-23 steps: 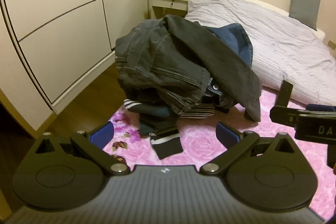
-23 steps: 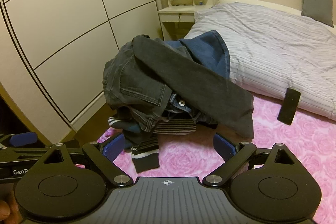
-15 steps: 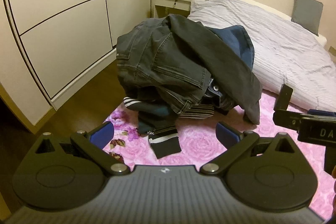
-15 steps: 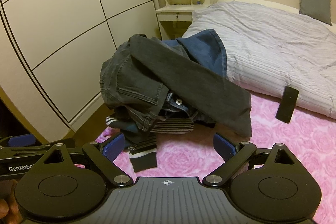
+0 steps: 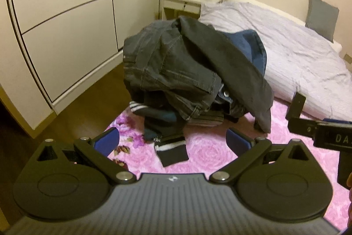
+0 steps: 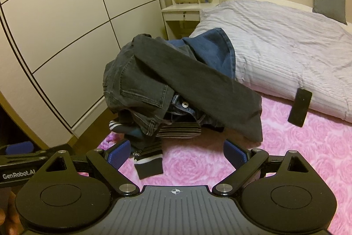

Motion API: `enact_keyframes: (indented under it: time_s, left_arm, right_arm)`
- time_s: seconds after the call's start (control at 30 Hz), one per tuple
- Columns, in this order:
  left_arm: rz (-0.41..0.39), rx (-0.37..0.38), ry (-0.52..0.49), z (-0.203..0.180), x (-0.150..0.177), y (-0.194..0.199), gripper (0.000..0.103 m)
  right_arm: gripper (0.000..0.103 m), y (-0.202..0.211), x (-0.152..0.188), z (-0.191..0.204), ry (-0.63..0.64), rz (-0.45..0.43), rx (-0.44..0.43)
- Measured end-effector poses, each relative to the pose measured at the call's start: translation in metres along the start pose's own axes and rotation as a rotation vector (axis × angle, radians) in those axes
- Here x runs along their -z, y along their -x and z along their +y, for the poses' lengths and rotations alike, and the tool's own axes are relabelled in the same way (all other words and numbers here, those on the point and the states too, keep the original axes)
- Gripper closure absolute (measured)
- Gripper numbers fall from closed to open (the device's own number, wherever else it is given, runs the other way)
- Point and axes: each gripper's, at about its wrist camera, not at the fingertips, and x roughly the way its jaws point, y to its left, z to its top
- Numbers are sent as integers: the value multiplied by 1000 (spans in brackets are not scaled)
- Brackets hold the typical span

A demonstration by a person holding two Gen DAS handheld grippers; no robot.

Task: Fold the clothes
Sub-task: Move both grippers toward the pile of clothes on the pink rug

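A heap of clothes lies on a pink rose-patterned rug. Dark grey jeans top the heap, one leg draped down to the right. Blue jeans lie behind, striped garments underneath, and a striped cuff sticks out in front. My left gripper stands open, short of the heap, nothing between its fingers. My right gripper is open too, the cuff lying on the rug below its gap.
A bed with a striped lilac duvet borders the rug on the right. A dark flat object leans against it. White wardrobe doors and wooden floor are at left. A dressing table with a round mirror stands behind.
Both grippers have drifted a little closer to the heap, which looks slightly larger. Nothing in the heap has moved and both grippers stay open.
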Motion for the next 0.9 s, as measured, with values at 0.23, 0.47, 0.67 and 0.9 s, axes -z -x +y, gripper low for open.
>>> enact_keyframes:
  time_s: [0.23, 0.47, 0.67, 0.9]
  left_arm:
    - [-47, -48, -74, -4, 7, 8, 1]
    - [-7, -95, -81, 1, 23, 15, 1]
    - [24, -150, -72, 6, 32, 27, 1]
    - [41, -177, -89, 5, 39, 33, 1]
  right_arm:
    - [9, 0, 4, -3, 2, 6, -16]
    - [9, -2, 11, -14, 11, 18, -46]
    - [9, -4, 16, -17, 14, 33, -84]
    - [9, -4, 19, -15, 42, 43, -123]
